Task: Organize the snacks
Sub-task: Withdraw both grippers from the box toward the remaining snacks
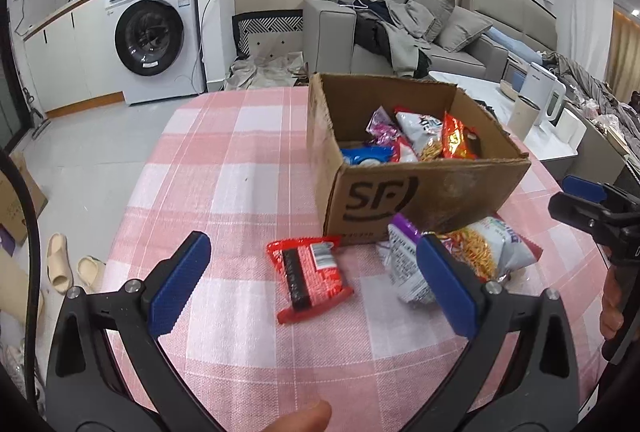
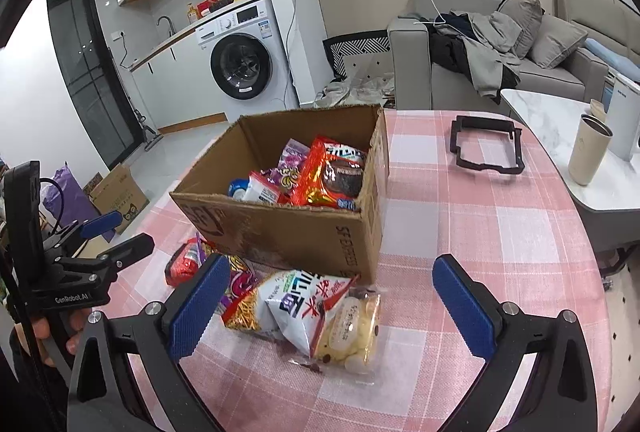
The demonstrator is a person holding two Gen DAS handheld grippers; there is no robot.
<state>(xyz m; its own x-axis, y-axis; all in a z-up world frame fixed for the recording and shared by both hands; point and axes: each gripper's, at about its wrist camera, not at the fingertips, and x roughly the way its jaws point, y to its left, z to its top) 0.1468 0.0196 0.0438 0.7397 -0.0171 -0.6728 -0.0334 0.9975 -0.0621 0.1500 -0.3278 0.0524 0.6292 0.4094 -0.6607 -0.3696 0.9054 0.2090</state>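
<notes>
Snacks (image 2: 320,316) in crinkled bright packets lie beside the cardboard box (image 2: 288,232), both grippers released.

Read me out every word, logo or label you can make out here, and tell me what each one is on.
"SF": cardboard box, front.
"SF EXPRESS": same box, side panel.
"GenRobot.AI": left gripper body.
Snack packets, washing machine stickers: print too small or blurred to read.

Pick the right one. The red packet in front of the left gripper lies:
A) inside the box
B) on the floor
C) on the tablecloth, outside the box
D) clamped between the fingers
C: the red packet lies flat on the checked tablecloth, just in front of the box, ahead of the open left gripper.
</notes>
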